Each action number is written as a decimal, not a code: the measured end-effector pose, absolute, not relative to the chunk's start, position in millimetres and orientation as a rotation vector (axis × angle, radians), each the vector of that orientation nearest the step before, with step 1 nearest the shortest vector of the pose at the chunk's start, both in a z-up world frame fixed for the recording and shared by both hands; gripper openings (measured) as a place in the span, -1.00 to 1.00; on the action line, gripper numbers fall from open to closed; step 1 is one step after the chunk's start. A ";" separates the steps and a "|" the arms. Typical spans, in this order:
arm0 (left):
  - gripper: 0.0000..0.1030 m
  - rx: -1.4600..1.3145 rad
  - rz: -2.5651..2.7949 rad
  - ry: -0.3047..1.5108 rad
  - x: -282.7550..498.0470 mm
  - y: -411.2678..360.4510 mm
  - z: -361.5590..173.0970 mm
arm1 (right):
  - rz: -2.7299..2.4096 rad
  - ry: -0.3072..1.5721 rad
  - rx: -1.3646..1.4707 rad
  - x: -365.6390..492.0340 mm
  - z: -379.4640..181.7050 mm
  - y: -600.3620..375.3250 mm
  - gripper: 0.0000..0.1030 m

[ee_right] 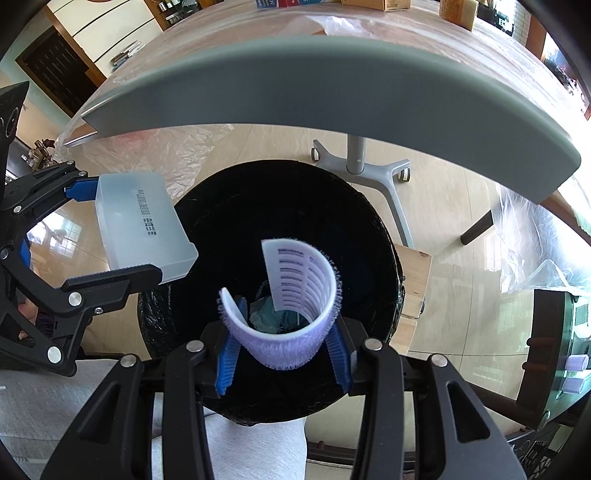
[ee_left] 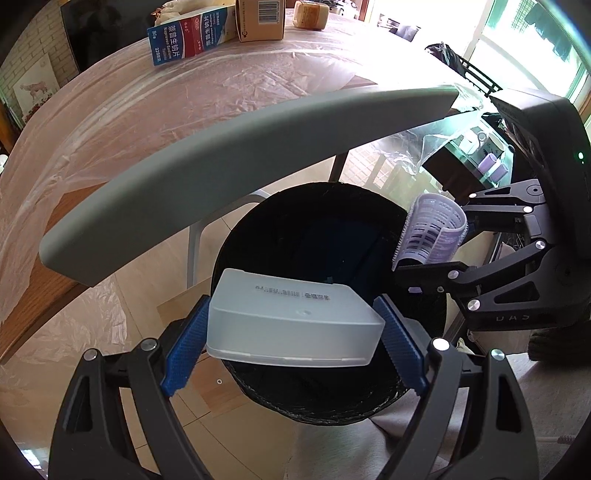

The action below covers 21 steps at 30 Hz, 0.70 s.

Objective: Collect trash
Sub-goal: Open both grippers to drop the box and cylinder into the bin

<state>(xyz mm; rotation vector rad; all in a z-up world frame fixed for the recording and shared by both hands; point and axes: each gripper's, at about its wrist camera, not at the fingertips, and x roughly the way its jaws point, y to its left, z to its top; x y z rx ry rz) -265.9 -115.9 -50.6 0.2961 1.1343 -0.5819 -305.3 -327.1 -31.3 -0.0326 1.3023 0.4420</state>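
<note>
My left gripper (ee_left: 291, 332) is shut on a translucent white plastic box (ee_left: 295, 325) and holds it over the near rim of a black-lined trash bin (ee_left: 325, 236). My right gripper (ee_right: 282, 347) is shut on a curled purple hair roller (ee_right: 291, 314) and holds it above the bin's (ee_right: 229, 229) open mouth. In the left wrist view the right gripper (ee_left: 432, 243) holds the roller (ee_left: 432, 229) at the bin's right edge. In the right wrist view the left gripper (ee_right: 114, 236) holds the box (ee_right: 140, 225) at the bin's left edge. Some trash lies at the bin's bottom.
A grey side table's edge (ee_left: 221, 166) hangs over the bin's far side, on a wheeled stand (ee_right: 365, 170). Behind it a plastic-covered table (ee_left: 184, 92) carries a blue-and-red medicine box (ee_left: 184, 37), a cardboard box (ee_left: 260, 18) and a brown package (ee_left: 310, 14). The floor is tiled.
</note>
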 end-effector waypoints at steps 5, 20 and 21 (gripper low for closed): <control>0.70 0.314 -0.582 1.143 -265.2 -119.5 -55.1 | 0.440 1.311 -0.035 -304.9 -34.9 -325.9 -0.20; 0.70 0.356 -0.578 1.160 -262.0 -124.5 -69.5 | 0.434 1.332 -0.044 -302.5 -41.6 -322.5 -0.20; 0.70 0.357 -0.578 1.161 -261.9 -124.5 -70.1 | 0.434 1.333 -0.045 -302.3 -41.6 -321.8 -0.20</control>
